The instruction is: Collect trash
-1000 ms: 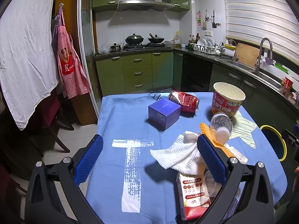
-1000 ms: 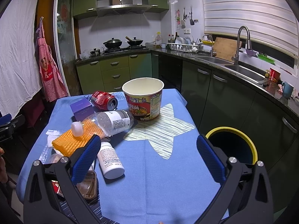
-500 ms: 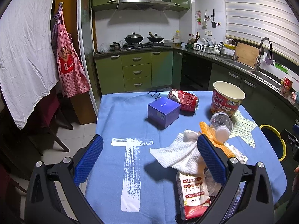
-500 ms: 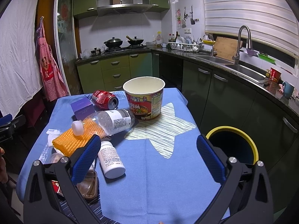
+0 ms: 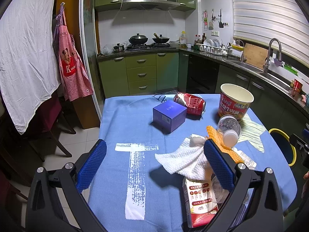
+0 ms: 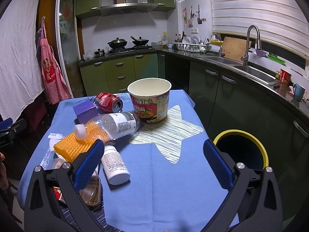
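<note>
Trash lies on the blue tablecloth [image 5: 119, 127]: a purple box [image 5: 169, 115], a dented red can [image 5: 190, 103], a noodle cup [image 6: 149, 100], a clear plastic bottle [image 6: 115, 124] resting on an orange sponge [image 6: 81, 145], a white paper towel [image 5: 185, 158], a red carton [image 5: 199, 201] and a white pill bottle [image 6: 115, 164]. My left gripper [image 5: 152, 164] hangs open above the cloth's near part, empty. Over the table's right side, my right gripper [image 6: 152, 160] is open too, holding nothing. A yellow-rimmed bin [image 6: 241, 150] stands beside the table on the right.
A foil tray [image 6: 90, 191] lies at the near left of the right wrist view. Green cabinets, a stove with pans and a sink counter [image 6: 251, 71] ring the room. A chair [image 5: 48, 119] and a hanging white cloth stand left of the table.
Both views have crept slightly forward; the objects have not moved and both grippers stay open.
</note>
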### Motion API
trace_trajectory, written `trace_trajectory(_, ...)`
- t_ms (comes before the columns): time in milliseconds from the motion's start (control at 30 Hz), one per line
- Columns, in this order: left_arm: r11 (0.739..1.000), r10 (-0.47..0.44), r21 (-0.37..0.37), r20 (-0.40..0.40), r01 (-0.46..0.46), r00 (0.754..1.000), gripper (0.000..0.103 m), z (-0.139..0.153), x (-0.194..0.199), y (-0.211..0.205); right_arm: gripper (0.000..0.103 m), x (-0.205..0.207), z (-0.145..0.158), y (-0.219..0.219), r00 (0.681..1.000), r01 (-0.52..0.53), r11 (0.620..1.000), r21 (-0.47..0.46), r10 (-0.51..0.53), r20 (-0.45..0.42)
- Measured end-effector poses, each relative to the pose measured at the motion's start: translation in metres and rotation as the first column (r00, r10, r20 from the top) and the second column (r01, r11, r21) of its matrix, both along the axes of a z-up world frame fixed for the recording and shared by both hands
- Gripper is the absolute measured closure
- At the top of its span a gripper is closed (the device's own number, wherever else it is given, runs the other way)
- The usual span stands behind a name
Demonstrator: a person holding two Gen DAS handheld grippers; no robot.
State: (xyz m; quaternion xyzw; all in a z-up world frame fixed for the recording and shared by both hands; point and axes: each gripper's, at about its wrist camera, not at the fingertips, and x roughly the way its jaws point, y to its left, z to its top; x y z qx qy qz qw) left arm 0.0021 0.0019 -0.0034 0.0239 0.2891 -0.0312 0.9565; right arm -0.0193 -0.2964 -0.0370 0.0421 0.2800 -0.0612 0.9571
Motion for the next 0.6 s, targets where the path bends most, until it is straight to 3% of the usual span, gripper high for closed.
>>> trace_trajectory(600,1.000,0.001,0.007,-0.008,-0.001,1.000,0.004,-0.0052,0.0030,0.0008,0.006,0.0065,-0.0101,0.0025,1.000,-0.002,1.000,0.004,0.002,-0.013)
